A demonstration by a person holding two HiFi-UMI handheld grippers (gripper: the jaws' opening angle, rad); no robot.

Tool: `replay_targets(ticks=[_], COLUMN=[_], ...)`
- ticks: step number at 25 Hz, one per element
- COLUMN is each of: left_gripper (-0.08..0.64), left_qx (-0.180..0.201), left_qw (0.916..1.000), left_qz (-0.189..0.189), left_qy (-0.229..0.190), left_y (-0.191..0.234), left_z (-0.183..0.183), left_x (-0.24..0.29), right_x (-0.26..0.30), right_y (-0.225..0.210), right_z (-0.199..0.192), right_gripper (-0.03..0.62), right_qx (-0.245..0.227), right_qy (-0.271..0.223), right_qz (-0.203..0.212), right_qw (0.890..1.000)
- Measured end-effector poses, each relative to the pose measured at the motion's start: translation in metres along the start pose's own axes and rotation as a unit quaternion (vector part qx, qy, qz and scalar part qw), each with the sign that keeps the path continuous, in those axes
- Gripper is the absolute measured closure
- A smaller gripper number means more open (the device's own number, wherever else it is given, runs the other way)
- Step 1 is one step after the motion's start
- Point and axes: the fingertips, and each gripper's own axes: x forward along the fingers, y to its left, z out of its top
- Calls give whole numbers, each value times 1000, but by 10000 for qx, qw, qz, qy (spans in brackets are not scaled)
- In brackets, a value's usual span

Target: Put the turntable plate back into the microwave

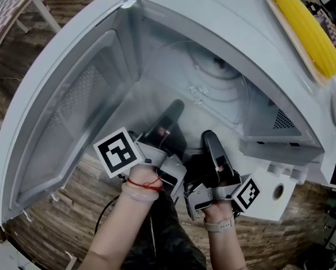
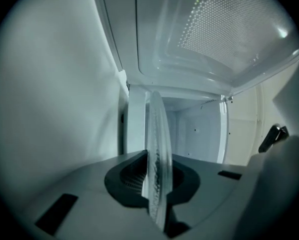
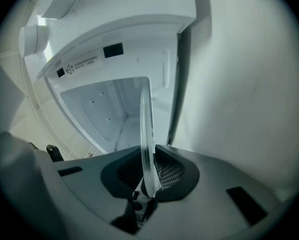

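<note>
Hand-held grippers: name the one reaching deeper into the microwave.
The left hand-held gripper; its tip lies farther inside the microwave than the right hand-held gripper's.

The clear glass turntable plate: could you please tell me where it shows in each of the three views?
Head view: the clear glass turntable plate, upper centre, inside the white microwave cavity.
Left gripper view: edge-on, an upright band at centre.
Right gripper view: edge-on, a thin upright strip at centre.
Shared landmark: that cavity, behind the plate in all three.
</note>
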Motion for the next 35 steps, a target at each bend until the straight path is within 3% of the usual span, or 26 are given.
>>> replay_targets(ticks=[6, 13, 23, 29, 32, 35], left_gripper=[531, 520, 474, 474, 474, 474], left_qx=[57, 240, 448, 979, 1390, 1496], left_qw=[10000, 9996, 9957, 9879, 9823, 9805], left_qz=[36, -22, -55, 292, 252, 257], left_qy=[65, 168, 808, 1163, 1228, 1250], left_y=[-1, -1, -4, -2, -7, -8], left_z=[2, -3, -18, -31, -32, -33], left_x=[7, 14, -2, -24, -29, -31], right_x=[0, -1, -1, 3, 6, 9], right_y=[-2, 0, 3, 9, 8, 8], right_z=[-10, 1, 7, 16, 22, 24], right_gripper=[551, 549, 545, 538, 538, 538], right_qx=[19, 5, -120, -192, -233, -240], right_qy=[111, -240, -345, -397, -474, -519], right_qz=[-109, -75, 101, 119, 70, 41], right_qw=[9999, 9997, 9993, 9990, 9986, 9984])
